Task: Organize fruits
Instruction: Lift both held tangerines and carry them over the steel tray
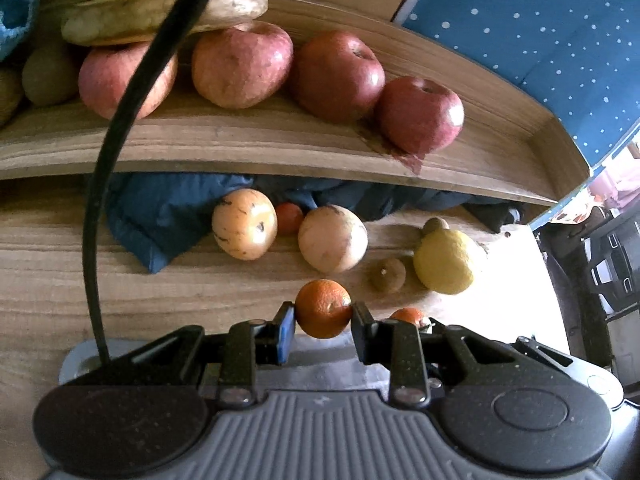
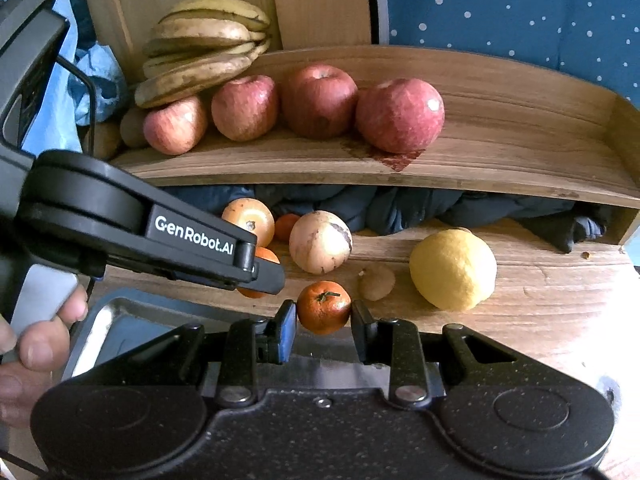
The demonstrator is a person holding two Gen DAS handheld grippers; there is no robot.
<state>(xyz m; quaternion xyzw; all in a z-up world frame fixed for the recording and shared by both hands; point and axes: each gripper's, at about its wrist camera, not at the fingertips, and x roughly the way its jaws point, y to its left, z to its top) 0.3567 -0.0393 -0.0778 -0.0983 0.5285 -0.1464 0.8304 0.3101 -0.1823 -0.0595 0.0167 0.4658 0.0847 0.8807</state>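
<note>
In the left wrist view the left gripper (image 1: pixel 323 316) points steeply down at the wooden tabletop (image 1: pixel 48 280), its jaws clamped on a small mandarin (image 1: pixel 323 309) held between the blue pad and the black finger. A black cable (image 1: pixel 120 128) arcs up across the left of the picture. Just right of the grip a second mandarin (image 1: pixel 409 316) peeks over the gripper's body. Beyond lie two pale round fruits (image 1: pixel 245 224), a lemon (image 1: pixel 446 262) and a small brown kiwi (image 1: pixel 387 274), with a dark blue cloth (image 1: pixel 160 216) bunched under a raised wooden shelf (image 1: pixel 240 148). That shelf carries four red apples (image 1: pixel 242 66) and a bunch of spotted bananas (image 1: pixel 168 12); a blue dotted fabric (image 1: pixel 540 32) hangs behind. In the right wrist view the right gripper (image 2: pixel 323 316) tilts down likewise, its jaws closed on its own mandarin (image 2: pixel 323 306). The left gripper (image 2: pixel 256 276) crosses from the left, gripping an orange fruit partly hidden behind its finger, and fingers of the person's hand (image 2: pixel 40 344) wrap its handle. A metal tray (image 2: pixel 108 320) sits below it on the tabletop.
</note>
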